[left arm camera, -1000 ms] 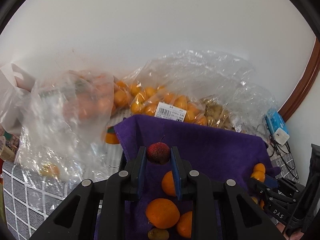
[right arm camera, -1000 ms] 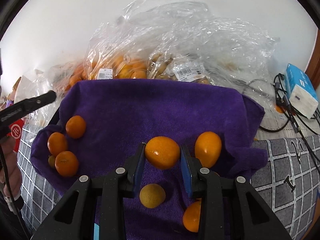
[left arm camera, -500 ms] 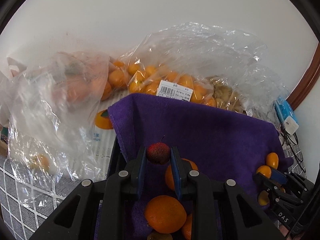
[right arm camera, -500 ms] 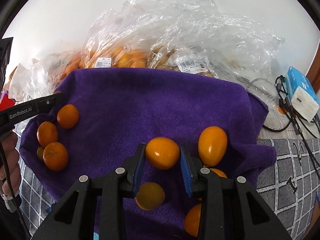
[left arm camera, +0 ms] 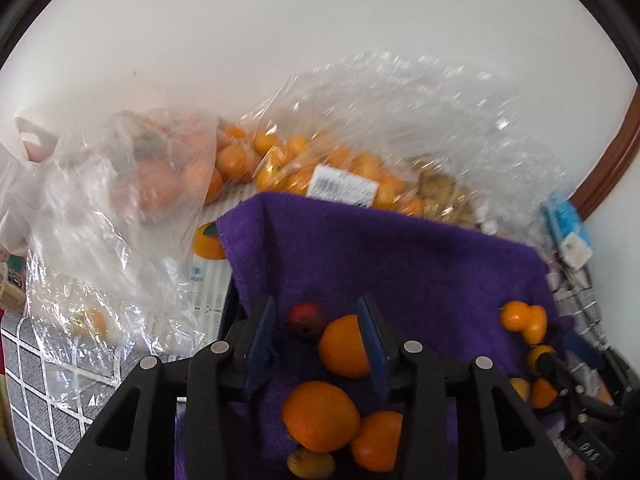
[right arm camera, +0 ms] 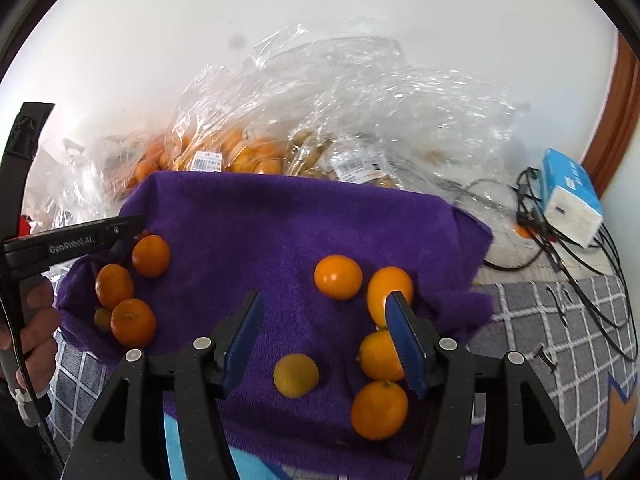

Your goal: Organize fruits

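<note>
A purple towel (left arm camera: 400, 256) (right arm camera: 280, 220) holds loose fruit. My left gripper (left arm camera: 320, 328) is open; a small red fruit (left arm camera: 305, 319) lies free on the towel between its fingers, beside several oranges (left arm camera: 320, 414). My right gripper (right arm camera: 324, 332) is open and empty; an orange (right arm camera: 338, 277) lies on the towel just beyond it, with more oranges (right arm camera: 390, 288) at its right finger and a yellow fruit (right arm camera: 296, 375) below. A group of oranges (right arm camera: 132, 322) sits at the towel's left end, by the left gripper (right arm camera: 80, 240).
Clear plastic bags of oranges (left arm camera: 320, 160) (right arm camera: 240, 152) lie behind the towel against the white wall. Another crumpled bag (left arm camera: 100, 208) lies left. A blue and white box (right arm camera: 568, 196) and black cables (right arm camera: 560, 248) lie right on the grey checked cloth (right arm camera: 560, 320).
Both grippers have opened. The left let go of the red fruit, the right let go of its orange; both fruits now lie on the towel.
</note>
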Action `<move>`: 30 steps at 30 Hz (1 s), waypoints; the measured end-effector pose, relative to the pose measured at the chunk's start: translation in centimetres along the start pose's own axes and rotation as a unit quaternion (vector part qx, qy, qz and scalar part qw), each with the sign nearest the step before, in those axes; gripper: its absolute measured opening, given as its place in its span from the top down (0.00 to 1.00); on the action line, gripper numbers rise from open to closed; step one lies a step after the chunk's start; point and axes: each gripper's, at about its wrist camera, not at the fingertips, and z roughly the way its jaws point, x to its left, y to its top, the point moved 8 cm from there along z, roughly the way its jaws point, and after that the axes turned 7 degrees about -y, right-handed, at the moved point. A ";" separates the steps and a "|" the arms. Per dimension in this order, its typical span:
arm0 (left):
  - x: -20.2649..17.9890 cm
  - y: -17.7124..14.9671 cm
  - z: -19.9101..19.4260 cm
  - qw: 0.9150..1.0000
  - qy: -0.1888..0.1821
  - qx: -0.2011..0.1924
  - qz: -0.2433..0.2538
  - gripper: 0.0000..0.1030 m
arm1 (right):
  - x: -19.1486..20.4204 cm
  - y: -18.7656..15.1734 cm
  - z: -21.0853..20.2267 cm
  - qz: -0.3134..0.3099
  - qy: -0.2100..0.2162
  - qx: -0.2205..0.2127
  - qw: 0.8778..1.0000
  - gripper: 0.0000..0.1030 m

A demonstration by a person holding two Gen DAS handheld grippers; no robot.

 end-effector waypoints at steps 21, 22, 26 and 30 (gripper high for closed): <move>-8.8 -7.9 -15.4 0.994 0.024 -0.050 0.092 0.34 | -6.0 -5.5 -15.6 0.064 -0.032 -0.036 0.997 0.27; -9.1 -8.5 -16.3 0.994 0.023 -0.054 0.094 0.34 | -6.1 -5.7 -16.2 0.064 -0.032 -0.042 0.997 0.22; -10.3 -10.3 -19.6 0.993 0.020 -0.075 0.090 0.30 | -6.2 -7.4 -19.5 0.049 -0.038 -0.066 0.996 0.12; -11.1 -11.8 -22.7 0.990 0.026 -0.099 0.092 0.22 | -6.3 -8.9 -22.3 0.037 -0.049 -0.084 0.995 0.07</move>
